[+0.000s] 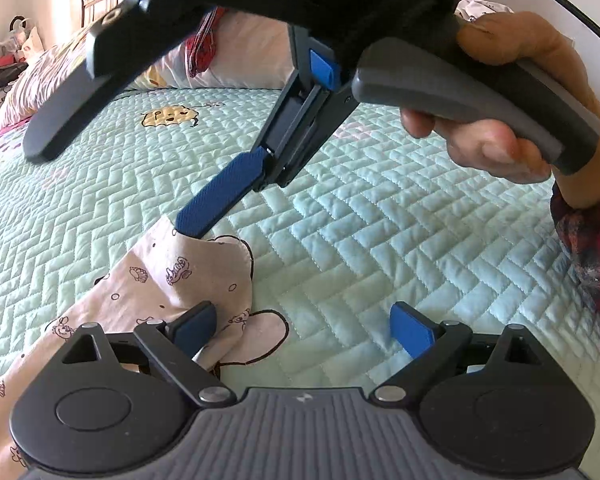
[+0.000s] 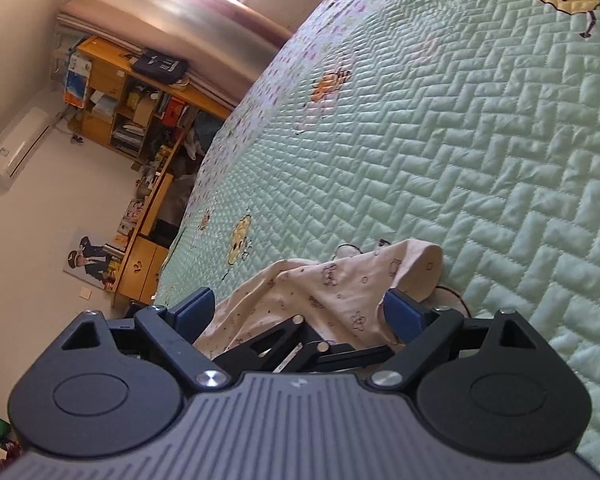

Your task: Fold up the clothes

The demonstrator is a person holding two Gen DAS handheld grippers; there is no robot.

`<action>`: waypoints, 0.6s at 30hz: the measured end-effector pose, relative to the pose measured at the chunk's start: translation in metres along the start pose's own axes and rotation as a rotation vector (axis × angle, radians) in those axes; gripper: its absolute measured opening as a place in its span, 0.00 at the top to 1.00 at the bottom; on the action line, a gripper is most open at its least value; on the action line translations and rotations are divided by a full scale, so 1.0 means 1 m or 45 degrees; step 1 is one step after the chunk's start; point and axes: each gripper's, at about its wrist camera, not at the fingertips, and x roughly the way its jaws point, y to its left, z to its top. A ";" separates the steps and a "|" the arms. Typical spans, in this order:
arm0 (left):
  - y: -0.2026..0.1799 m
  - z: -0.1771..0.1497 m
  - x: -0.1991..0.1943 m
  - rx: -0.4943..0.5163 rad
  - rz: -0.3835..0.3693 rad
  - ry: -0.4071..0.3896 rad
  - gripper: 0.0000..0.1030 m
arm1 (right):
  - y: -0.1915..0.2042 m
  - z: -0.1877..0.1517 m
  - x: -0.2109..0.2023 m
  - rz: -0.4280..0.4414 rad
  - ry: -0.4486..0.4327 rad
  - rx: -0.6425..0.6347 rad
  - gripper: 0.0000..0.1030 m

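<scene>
My left gripper (image 1: 304, 330) is hanging spread and empty, pink garment (image 1: 160, 280) beside its left finger. My right gripper (image 2: 300, 312) is gaping around the cloth. Squeeze only on its edge, then fold flat on the quilt (image 1: 380, 220).

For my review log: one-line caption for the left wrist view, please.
Open left gripper over a pink cartoon-print garment on a mint-green quilted bedspread, while the right gripper's blue fingertip touches the cloth.

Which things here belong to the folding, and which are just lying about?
Job: pink printed garment; left gripper, open beside it; right gripper, open with garment cloth between its fingers.

Lying about: green quilt underneath; pillows; red plaid cloth; shelf clutter.
</scene>
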 end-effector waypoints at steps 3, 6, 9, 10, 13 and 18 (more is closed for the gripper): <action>0.002 0.000 0.000 -0.002 0.001 0.002 0.07 | -0.002 -0.001 0.006 -0.028 0.045 0.015 0.11; 0.001 0.000 0.000 0.002 0.005 0.002 0.07 | -0.004 0.000 0.013 -0.019 0.071 0.020 0.11; -0.002 0.003 0.001 0.028 0.026 0.003 0.07 | -0.007 0.001 0.020 0.044 0.097 0.029 0.11; -0.004 0.004 0.000 0.047 0.038 0.002 0.07 | -0.008 0.002 0.024 0.055 0.108 0.033 0.11; -0.012 0.007 -0.007 0.134 0.083 -0.028 0.09 | -0.012 0.003 0.036 0.022 0.134 0.036 0.11; -0.005 0.004 0.000 0.065 0.017 -0.019 0.07 | -0.014 0.007 0.032 -0.020 0.066 0.023 0.11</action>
